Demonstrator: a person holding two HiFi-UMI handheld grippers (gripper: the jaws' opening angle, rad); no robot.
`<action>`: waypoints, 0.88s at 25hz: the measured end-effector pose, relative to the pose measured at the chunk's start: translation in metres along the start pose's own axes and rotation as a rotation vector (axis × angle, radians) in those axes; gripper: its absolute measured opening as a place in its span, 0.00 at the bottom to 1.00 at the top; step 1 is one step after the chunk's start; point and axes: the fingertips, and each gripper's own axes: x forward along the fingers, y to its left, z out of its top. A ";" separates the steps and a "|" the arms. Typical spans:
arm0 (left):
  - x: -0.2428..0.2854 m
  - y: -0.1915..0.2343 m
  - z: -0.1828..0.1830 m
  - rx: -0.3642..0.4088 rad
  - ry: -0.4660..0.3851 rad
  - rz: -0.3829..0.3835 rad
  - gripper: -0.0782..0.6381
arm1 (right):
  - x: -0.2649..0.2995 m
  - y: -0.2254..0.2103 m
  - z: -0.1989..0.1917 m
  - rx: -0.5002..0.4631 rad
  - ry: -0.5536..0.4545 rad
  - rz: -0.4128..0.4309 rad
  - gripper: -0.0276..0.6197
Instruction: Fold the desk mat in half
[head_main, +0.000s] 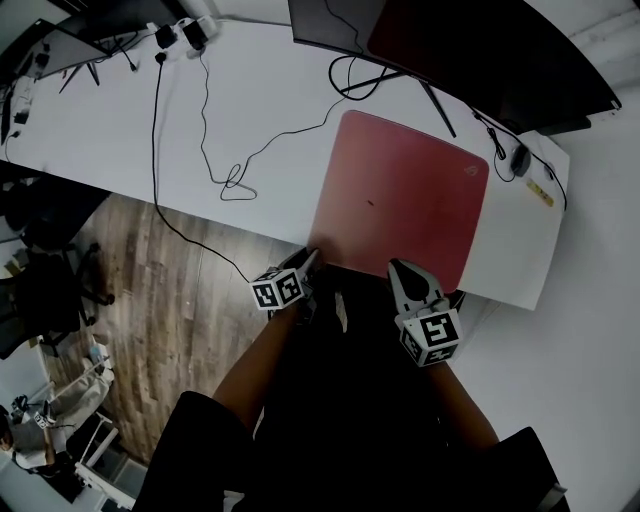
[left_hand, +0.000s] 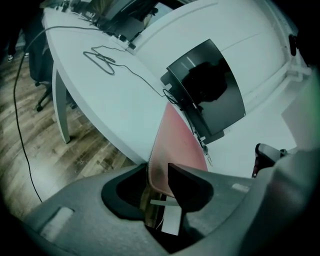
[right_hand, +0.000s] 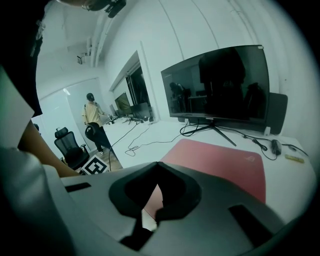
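Floor: wood planking (head_main: 150, 290) left of the worktop, with a black office chair (head_main: 50, 285) standing on it.
Worktop: white surface (head_main: 260, 120); a thin black cable (head_main: 205, 140) runs loose across its left part and off the near edge.
Left hand-held gripper (head_main: 312, 255): at the mat's near-left corner. Jaws closed onto that corner, which sits pinched between them and is raised off the worktop.
Desk mat (head_main: 400, 200): red, lying open and flat on the right part of the worktop, its near edge along the worktop's edge.
Right hand-held gripper (head_main: 398, 268): at the mat's near edge, right of the left one. Jaw tips brought together; whether the mat's edge is caught between them cannot be told.
Monitor (head_main: 470, 50): dark screen standing behind the mat.
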 end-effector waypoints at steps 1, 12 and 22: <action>0.000 0.000 0.000 -0.010 0.007 -0.009 0.31 | 0.001 0.002 0.001 0.003 -0.001 -0.013 0.04; -0.008 -0.005 0.004 -0.060 0.038 -0.121 0.23 | -0.002 0.027 0.009 0.030 -0.027 -0.101 0.04; -0.015 -0.021 0.008 0.038 0.062 -0.074 0.15 | -0.013 0.013 0.001 0.051 -0.033 -0.133 0.04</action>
